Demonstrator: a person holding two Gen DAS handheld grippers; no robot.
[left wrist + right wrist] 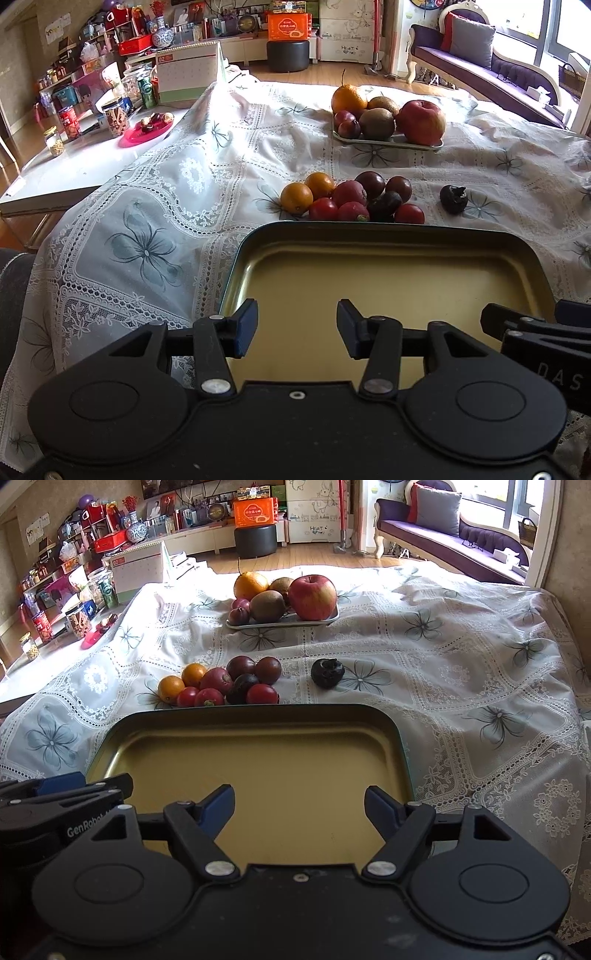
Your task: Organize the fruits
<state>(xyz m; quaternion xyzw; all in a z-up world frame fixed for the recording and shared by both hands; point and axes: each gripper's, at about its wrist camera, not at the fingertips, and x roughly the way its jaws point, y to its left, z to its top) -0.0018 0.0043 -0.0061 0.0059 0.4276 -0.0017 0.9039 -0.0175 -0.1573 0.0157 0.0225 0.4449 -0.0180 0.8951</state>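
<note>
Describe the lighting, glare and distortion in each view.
Left wrist view: window daylight blows out the white lace tablecloth behind the pale tray of large fruit; the fisheye bows the empty gold metal tray. Right wrist view: glare washes out the cloth's far right; the loose pile of small fruit is evenly lit and sharp, while the room's edges curve.

- I see a tin tray [255, 775] of brassy metal, with a dull sheen inside.
- My tablecloth [443, 657] looks like white lace-patterned cloth, slightly wrinkled.
- Both grippers, left [295, 328] and right [299, 808], look like matt black plastic.
- The apple [312, 596] skin is glossy.
</note>
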